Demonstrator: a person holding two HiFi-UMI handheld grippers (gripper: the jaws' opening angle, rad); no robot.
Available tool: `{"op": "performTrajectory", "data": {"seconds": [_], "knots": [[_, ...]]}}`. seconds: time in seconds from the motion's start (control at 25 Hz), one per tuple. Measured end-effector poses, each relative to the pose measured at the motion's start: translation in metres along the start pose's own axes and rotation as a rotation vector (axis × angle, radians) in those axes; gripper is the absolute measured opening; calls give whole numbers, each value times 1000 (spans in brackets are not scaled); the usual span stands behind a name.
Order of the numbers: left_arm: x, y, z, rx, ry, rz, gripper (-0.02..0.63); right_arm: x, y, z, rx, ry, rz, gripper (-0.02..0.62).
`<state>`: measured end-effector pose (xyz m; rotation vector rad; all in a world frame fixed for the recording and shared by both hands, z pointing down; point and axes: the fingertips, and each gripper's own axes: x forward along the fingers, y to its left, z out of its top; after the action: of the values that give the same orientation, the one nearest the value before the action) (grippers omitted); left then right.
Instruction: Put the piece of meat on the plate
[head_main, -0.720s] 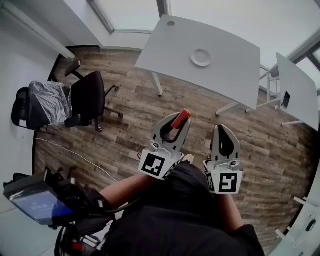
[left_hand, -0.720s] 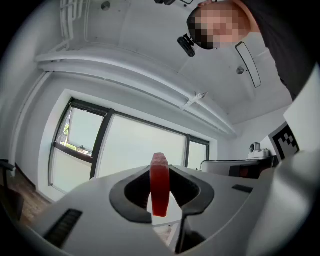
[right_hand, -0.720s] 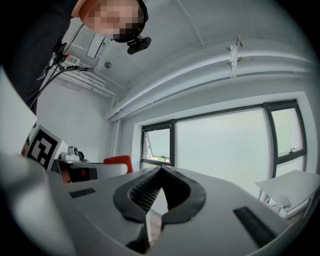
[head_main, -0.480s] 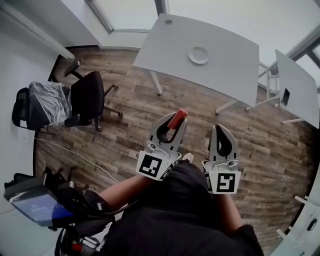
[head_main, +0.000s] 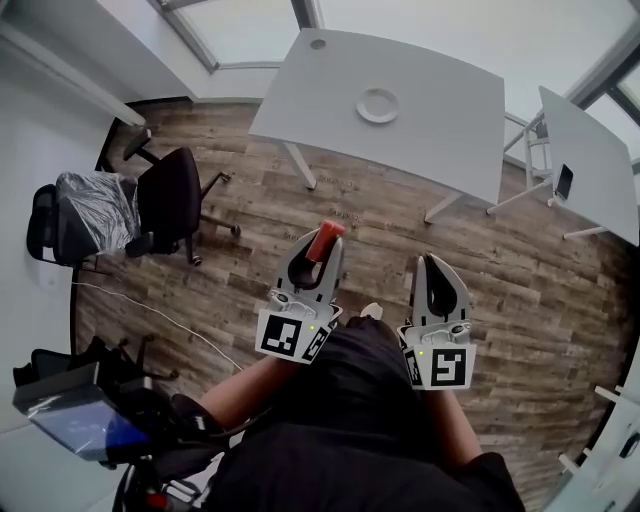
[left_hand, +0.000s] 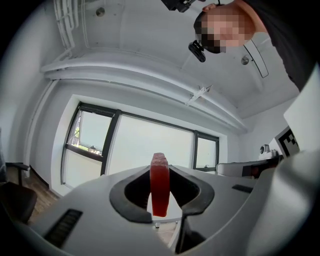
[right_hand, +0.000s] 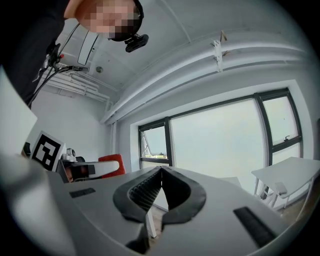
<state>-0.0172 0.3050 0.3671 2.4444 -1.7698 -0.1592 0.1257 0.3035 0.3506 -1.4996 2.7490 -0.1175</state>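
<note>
A red piece of meat (head_main: 324, 241) stands pinched between the tips of my left gripper (head_main: 323, 240), held out over the wooden floor; in the left gripper view the meat (left_hand: 159, 184) is an upright red slab clamped at my left gripper (left_hand: 160, 187). The white plate (head_main: 378, 105) lies on the white table (head_main: 440, 110), well ahead of both grippers. My right gripper (head_main: 434, 264) is beside the left one, its jaws together with nothing between them. The right gripper view shows the closed right gripper (right_hand: 161, 173) and the meat (right_hand: 111, 164) at the left.
A black office chair (head_main: 175, 200) and a second chair with a plastic-wrapped back (head_main: 90, 210) stand at the left. A second white table (head_main: 590, 165) is at the right. Wooden floor (head_main: 360, 215) separates me from the table. A cable (head_main: 150, 310) runs across the floor.
Both grippers have shifted slightly left and up in the head view, the left one still carrying the meat. The table and plate sit a little further left in the picture.
</note>
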Motion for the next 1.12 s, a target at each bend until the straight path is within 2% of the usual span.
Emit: {"op": "performTrajectory", "data": {"seconds": [0.24,0.56,0.84,1.12], "knots": [[-1,-11,-9,-6,3,44,95,-11,-20,-10,19,-4,11,6],[21,-9,-19,-8,10,44,95,-8,-45,-16,46,-3,-20,6],[66,-5,-24,-39,-11,-11,95,18,-62,-18,21,11,-41,6],[136,29,-24,-33,5,-79,95,96,-79,-17,17,24,-57,6]]}}
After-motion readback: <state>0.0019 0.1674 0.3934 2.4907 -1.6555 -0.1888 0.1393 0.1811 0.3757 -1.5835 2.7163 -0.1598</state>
